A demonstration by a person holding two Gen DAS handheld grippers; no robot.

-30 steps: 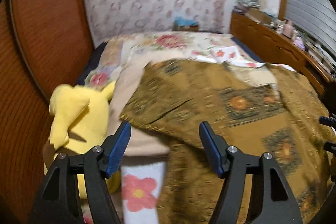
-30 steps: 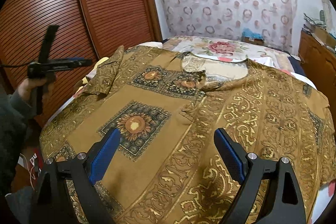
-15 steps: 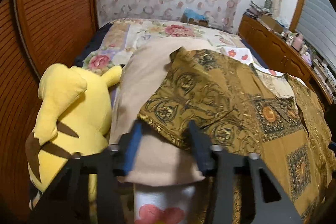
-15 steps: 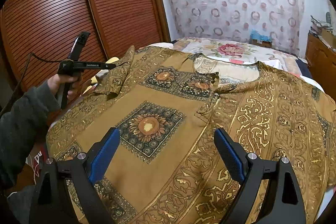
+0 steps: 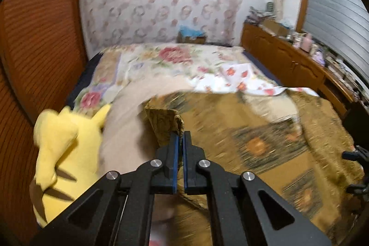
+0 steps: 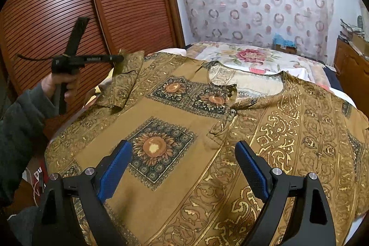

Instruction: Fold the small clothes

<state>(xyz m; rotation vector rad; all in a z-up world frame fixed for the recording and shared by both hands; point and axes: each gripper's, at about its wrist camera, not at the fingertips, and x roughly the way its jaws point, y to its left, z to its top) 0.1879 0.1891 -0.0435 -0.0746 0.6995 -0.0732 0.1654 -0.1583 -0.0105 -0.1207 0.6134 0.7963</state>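
White lettering runs along the left claw (image 6: 120,58), too small to read.

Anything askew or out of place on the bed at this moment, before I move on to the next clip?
Only the shirt's sleeve: it is lifted off the bed, pinched in the shut left gripper, so that corner stands crumpled. The yellow plush toy lies beside the shirt. The right gripper hangs open above the cloth.

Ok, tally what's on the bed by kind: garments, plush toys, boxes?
Garments: 1, brown patterned shirt, sleeve clamped in the shut left gripper
Plush toys: 1, yellow plush
Boxes: 1, cardboard box at the far end
Total: 3
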